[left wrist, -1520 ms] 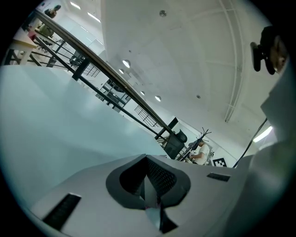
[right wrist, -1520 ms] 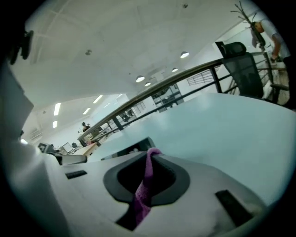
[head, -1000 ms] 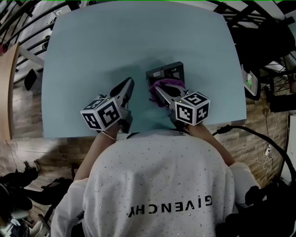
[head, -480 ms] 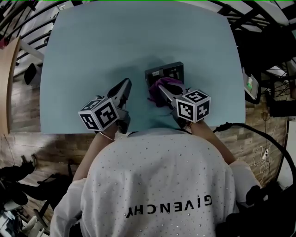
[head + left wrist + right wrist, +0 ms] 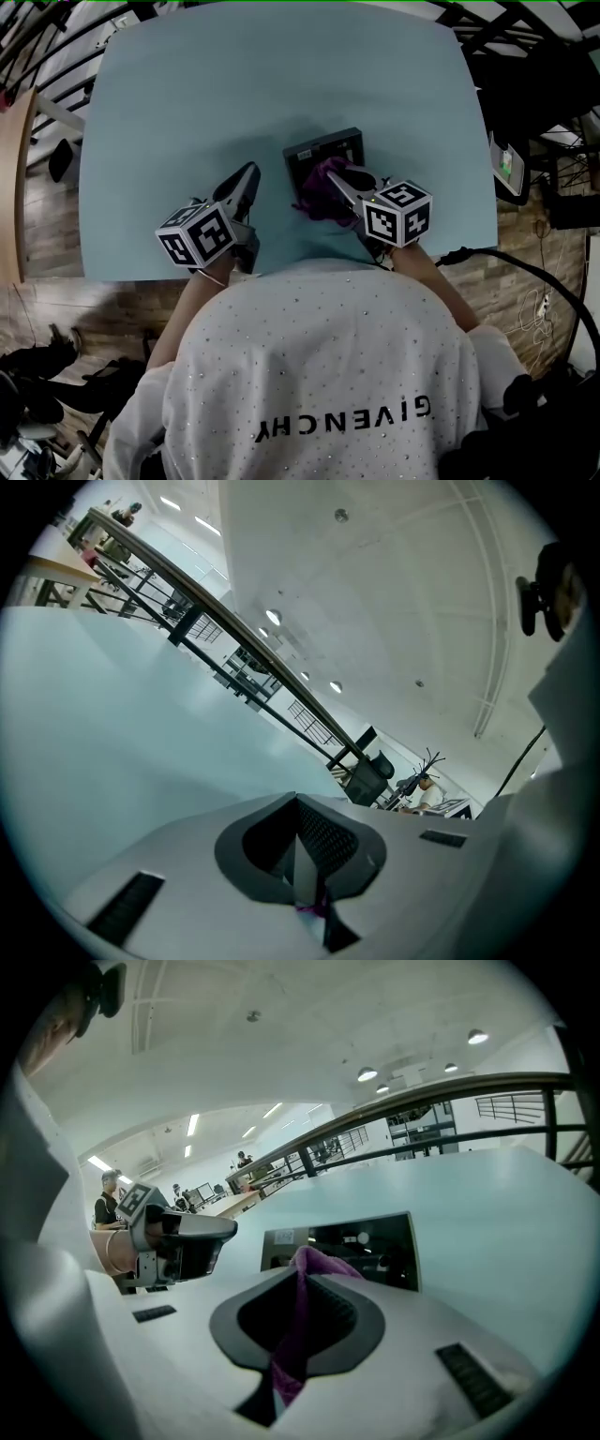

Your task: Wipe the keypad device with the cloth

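The dark keypad device (image 5: 323,150) lies on the pale blue table (image 5: 234,84), right of its middle and close to the near edge. A purple cloth (image 5: 322,190) is bunched on the device's near half. My right gripper (image 5: 337,182) is shut on the cloth, which rises between its jaws in the right gripper view (image 5: 298,1309), with the device (image 5: 361,1246) just beyond. My left gripper (image 5: 247,174) hovers left of the device, apart from it, jaws shut (image 5: 298,804) and pointing over bare table. Only a small purple fleck shows at the base of its jaws.
The table's near edge (image 5: 141,274) runs just under both grippers, against the person's white shirt. A black cable (image 5: 525,272) and a small screen on a stand (image 5: 507,170) sit off the table's right side. Railings and chairs ring the far edge.
The right gripper has dragged the cloth a little to the left over the device, and the device has shifted slightly left. The left gripper has drifted a little left, still shut.
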